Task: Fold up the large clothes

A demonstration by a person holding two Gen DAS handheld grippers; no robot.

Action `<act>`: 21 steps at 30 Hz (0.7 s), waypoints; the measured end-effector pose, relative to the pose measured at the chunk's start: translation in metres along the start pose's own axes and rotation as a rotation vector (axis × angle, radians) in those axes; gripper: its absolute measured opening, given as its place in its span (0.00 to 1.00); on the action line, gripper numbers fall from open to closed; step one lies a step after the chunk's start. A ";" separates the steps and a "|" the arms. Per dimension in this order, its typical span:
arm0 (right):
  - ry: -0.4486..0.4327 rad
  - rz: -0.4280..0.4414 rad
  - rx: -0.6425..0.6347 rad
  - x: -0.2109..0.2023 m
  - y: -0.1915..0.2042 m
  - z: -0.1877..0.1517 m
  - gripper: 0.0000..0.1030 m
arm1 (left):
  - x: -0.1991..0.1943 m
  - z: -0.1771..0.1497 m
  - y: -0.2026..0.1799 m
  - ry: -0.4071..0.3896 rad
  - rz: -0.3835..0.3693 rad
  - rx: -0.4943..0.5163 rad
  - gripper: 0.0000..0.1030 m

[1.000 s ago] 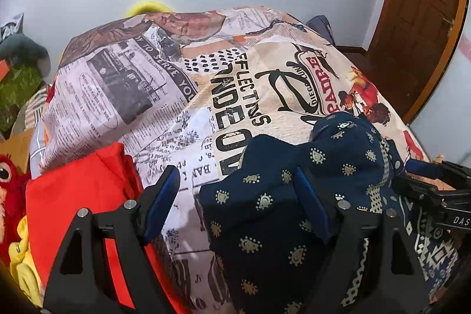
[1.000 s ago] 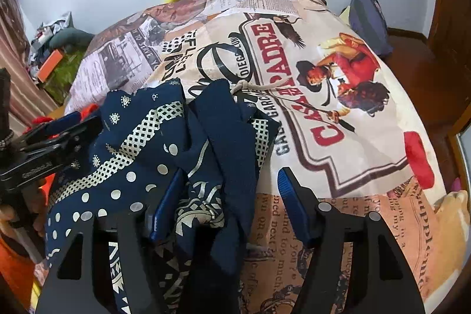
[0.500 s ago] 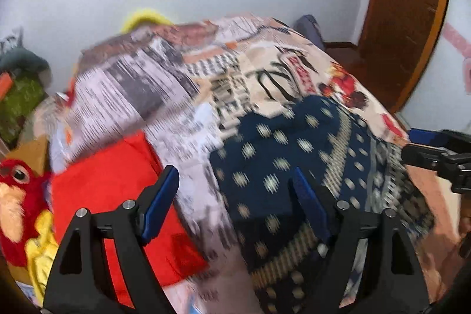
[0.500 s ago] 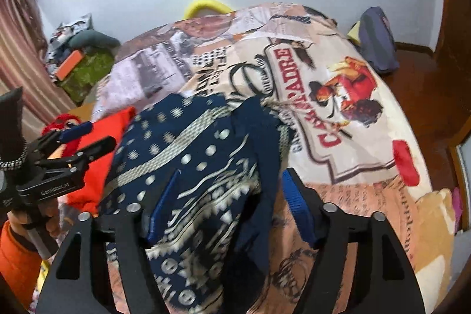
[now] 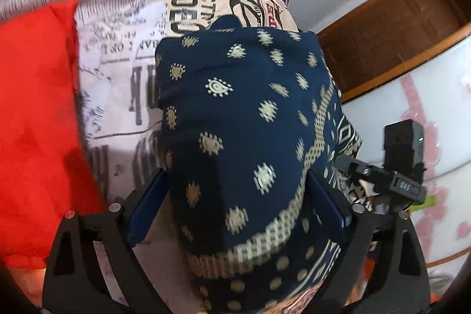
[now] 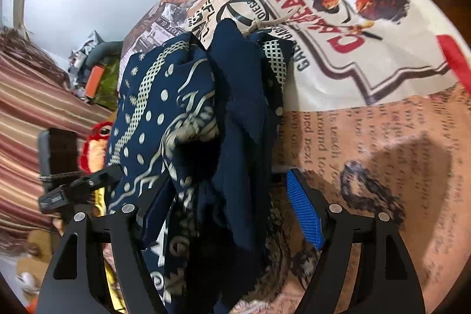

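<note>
I have the navy garment (image 5: pixel 241 119) lying in a folded bundle on the bed (image 5: pixel 123 69), laid over the printed bedspread, with a red cloth (image 5: pixel 35 114) just beside it on my left. I read this as the end of a fold: the bulk rests on the bed rather than hanging, so both tools are down low at its near edge to set it down or tidy it. My left tool (image 5: pixel 235 214) straddles the near end of the garment, its blue pads on either side of the cloth, and its jaws are opening; they stand very wide, and the left pad looks clear of the fabric, so I judge it is letting go, not pinching. From the right wrist view, my right tool (image 6: pixel 226 202) also has the garment between its fingers, where the cloth is bunched into dark vertical folds. Its right pad (image 6: pixel 306 214) is bare and apart from the fabric; the left one is partly hidden by cloth, so I cannot tell if it touches. These jaws are spread wide too, with no squeeze visible. Each tool shows at the edge of the other's view, so they work the bundle side by side.
</note>
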State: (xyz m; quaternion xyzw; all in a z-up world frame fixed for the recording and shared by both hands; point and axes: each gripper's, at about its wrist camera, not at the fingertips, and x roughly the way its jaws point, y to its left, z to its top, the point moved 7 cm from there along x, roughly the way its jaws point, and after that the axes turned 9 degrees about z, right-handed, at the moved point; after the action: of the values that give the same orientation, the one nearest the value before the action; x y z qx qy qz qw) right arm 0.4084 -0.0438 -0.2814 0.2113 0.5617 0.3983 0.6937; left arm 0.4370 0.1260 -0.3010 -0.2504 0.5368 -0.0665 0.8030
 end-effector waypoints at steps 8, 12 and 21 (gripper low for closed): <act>0.044 0.036 -0.003 0.031 0.002 0.016 0.77 | 0.021 0.009 -0.003 0.041 -0.056 -0.042 0.95; 0.052 0.050 0.006 0.032 0.009 0.016 0.69 | 0.020 0.011 -0.005 0.026 -0.045 -0.035 0.91; 0.051 0.025 -0.039 0.015 0.047 0.015 0.30 | -0.022 0.010 -0.019 -0.034 -0.010 0.040 0.66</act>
State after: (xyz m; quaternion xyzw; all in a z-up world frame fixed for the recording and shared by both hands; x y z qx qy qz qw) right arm 0.4085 -0.0020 -0.2520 0.1945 0.5686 0.4229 0.6783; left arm 0.4400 0.1211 -0.2705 -0.2381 0.5203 -0.0766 0.8165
